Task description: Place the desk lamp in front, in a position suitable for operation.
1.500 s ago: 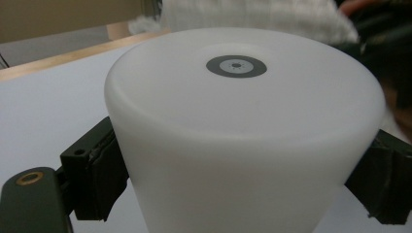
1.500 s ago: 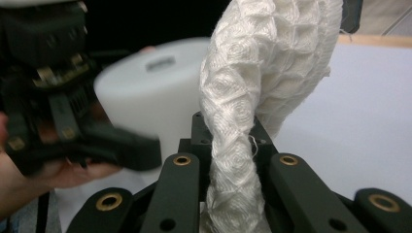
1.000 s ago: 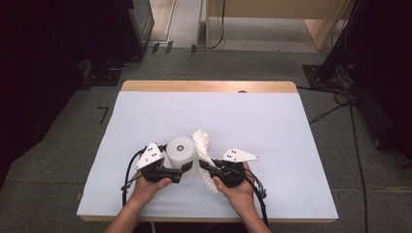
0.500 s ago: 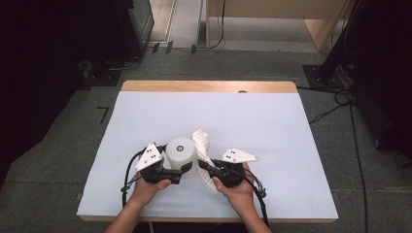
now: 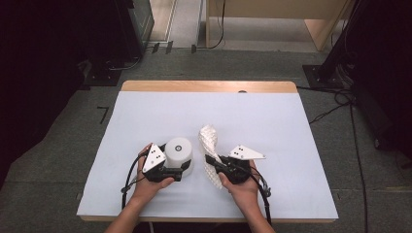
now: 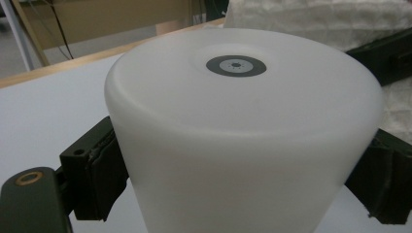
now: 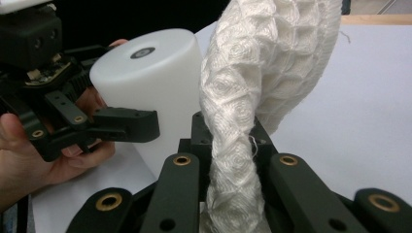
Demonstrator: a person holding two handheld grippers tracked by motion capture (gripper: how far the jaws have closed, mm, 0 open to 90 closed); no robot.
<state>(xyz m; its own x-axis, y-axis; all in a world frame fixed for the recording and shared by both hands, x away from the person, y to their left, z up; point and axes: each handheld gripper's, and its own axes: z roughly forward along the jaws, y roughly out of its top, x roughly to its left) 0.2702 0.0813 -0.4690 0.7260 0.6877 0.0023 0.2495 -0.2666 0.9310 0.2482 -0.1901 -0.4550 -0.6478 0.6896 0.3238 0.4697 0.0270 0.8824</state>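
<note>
Grippers at work: left gripper (image 5: 180,171) clamps white inverted cup (image 5: 178,153) steady while right gripper (image 5: 212,162) pinches waffle-weave cloth (image 5: 210,140) upright, seemingly for wiping.

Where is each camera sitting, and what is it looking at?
High view: sits above the person's side, looks forward and down on the table; both forearms, left gripper and right gripper show.
Left gripper view: rides the left gripper, faces the white cup clamped between its two jaws.
Right gripper view: rides the right gripper, faces the white cloth pinched in its jaws; the other hand shows too.
Shared: all three views show the cup and the cloth.
</note>
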